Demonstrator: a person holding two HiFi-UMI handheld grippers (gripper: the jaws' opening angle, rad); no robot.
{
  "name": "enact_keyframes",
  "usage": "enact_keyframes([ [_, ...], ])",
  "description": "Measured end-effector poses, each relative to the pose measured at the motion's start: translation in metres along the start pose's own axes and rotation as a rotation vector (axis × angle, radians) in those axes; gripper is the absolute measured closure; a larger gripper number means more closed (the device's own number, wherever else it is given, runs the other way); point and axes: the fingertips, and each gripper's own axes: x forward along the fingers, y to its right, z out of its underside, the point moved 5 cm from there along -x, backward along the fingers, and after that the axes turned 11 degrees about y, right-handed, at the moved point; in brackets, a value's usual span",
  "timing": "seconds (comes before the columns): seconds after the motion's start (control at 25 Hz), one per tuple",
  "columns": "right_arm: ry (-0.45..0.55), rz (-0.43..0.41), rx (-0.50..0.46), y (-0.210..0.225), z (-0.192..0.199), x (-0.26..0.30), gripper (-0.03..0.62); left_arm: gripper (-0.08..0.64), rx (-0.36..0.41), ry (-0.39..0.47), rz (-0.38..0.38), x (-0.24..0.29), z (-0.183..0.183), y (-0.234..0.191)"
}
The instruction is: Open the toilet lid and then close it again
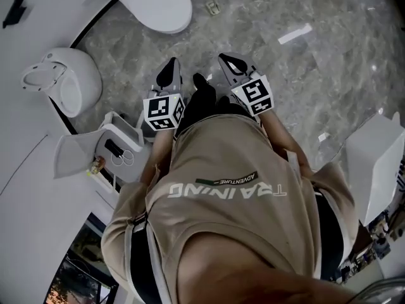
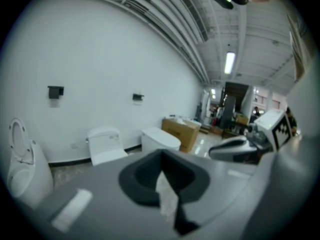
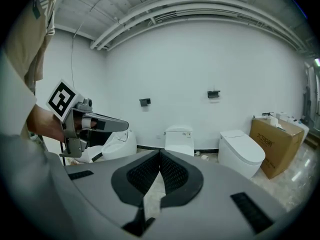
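Observation:
Several white toilets stand along a white wall. In the head view one with a closed oval lid (image 1: 158, 5) is ahead of both grippers, and a rounded one with its lid raised (image 1: 63, 81) is to the left. My left gripper (image 1: 171, 65) and right gripper (image 1: 229, 59) are held side by side over the floor, both shut and empty, well short of any toilet. The left gripper view looks past my shut left gripper (image 2: 161, 156) to a raised-lid toilet (image 2: 22, 164), a boxy toilet (image 2: 105, 144) and a closed-lid toilet (image 2: 160, 140). My right gripper (image 3: 160, 154) faces the boxy toilet (image 3: 179, 140).
Grey marble floor (image 1: 304, 56) lies ahead. Another white fixture (image 1: 117, 144) stands close at my left and a white unit (image 1: 380, 163) at my right. A cardboard box (image 3: 277, 144) sits beside the closed-lid toilet (image 3: 241, 154). Black holders (image 3: 213, 94) hang on the wall.

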Motion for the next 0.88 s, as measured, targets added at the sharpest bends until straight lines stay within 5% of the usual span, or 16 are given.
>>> enact_keyframes([
  [0.16,-0.020,-0.008,0.014,0.015,-0.012,0.029,0.578,0.555,-0.056,0.025,-0.001,0.033,-0.016,-0.022],
  [0.44,-0.023,0.016,-0.112,0.032,-0.042,0.090,0.578,0.555,-0.001,0.028,0.019,0.069,-0.038,-0.080],
  [0.72,-0.034,-0.008,-0.151,0.056,-0.062,0.136,0.578,0.555,-0.017,0.028,-0.070,0.090,-0.039,-0.119],
  [0.88,-0.031,-0.020,-0.136,0.089,-0.066,0.151,0.578,0.555,-0.092,0.034,-0.170,0.102,-0.040,-0.125],
])
